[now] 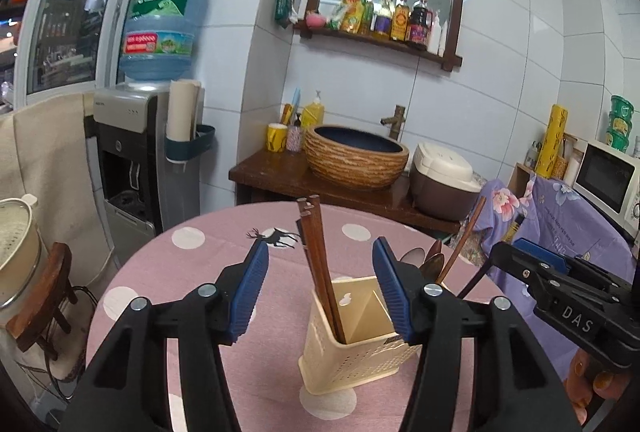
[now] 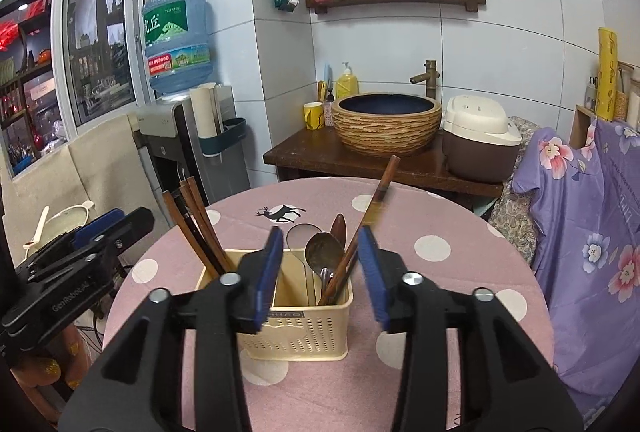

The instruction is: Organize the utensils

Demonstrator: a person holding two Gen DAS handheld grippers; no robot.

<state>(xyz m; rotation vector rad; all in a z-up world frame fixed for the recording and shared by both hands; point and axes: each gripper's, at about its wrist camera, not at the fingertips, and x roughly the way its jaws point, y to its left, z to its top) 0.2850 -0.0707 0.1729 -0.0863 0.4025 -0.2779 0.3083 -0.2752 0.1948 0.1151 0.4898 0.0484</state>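
Black arms of the left hand-held gripper fill the foreground, blue pads standing well apart with nothing pressed between them; the chopsticks rise in the gap beyond, untouched. Over on the other side, the right hand-held gripper is parted too, a little narrower, its pads gripping nothing, one slanted chopstick leaning just past the right pad.

Biggest thing on show: the round table, draped in pink cloth with white dots and a black deer print. Behind it, a dark wooden counter carries a woven-look basin and a rice cooker, and a water dispenser stands off to the left.

Now the task's own pieces. Cream perforated utensil holder sits on the table, directly ahead of both grippers. Its left compartment holds a bundle of brown chopsticks, upright and tilted slightly left. Its right compartment holds the spoons, bowls up, together with that single chopstick leaning out to the right. Middle section looks empty from here.
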